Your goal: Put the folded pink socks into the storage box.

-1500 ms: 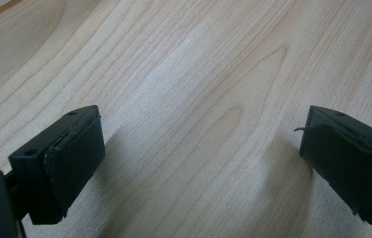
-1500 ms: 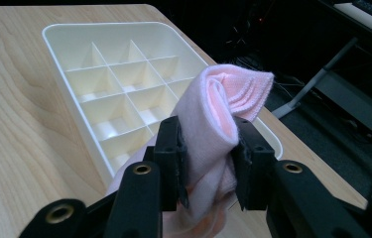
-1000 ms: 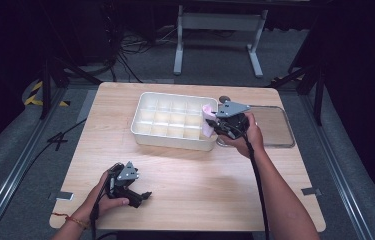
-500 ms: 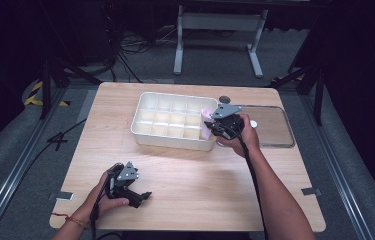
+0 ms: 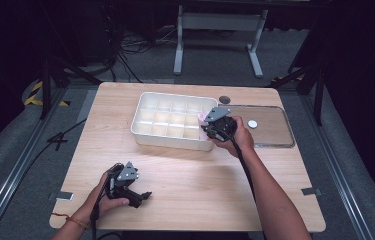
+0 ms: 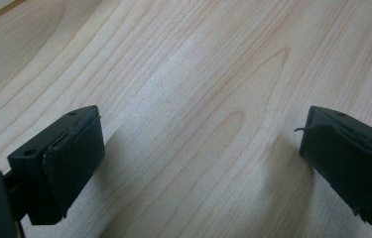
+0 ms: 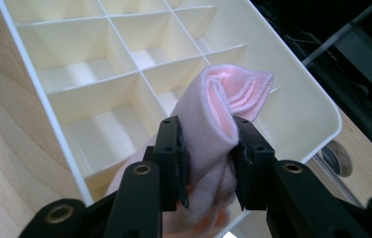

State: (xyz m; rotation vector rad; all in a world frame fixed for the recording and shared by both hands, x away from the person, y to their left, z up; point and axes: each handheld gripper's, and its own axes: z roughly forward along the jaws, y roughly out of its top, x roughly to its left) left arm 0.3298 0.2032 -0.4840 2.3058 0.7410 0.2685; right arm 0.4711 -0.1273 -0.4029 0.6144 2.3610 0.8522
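Nearest, at about 7 o'clock on the desk [image 5: 195, 185], left hand-held gripper [image 5: 134, 194] rests low on the bare wood, jaws wide apart, nothing between them; the left gripper view gives wood grain between the two black pads [image 6: 72, 163].

Mid desk, roughly 1 o'clock from centre: right hand-held gripper [image 5: 209, 125] is clamped on a folded pink cloth [image 7: 223, 106]. Pads squeeze the fold from both sides, loose end sticks out beyond the tips. Cloth hangs over the right end of the white divided tray [image 5: 142, 131], above the cells nearest that end; not yet resting in a cell as far as I can tell.

Step in hand, my read: placing the cloth into a tray compartment. Next move likely calls for lowering straight into one cell, keeping the fold clear of the dividers, then opening the jaws. Risk: cloth drapes across a divider or snags on a pad.

Tray cells look empty. At 3 o'clock of the tray, a clear flat lid or tray [image 5: 275, 142] lies with a small white round thing [image 5: 252, 123] on it. Dark round grommet [image 5: 224, 99] just beyond.

Desk is pale wood. Past it at 12 o'clock: dark room, grey floor, metal stand legs [image 5: 218, 22], loose cables.
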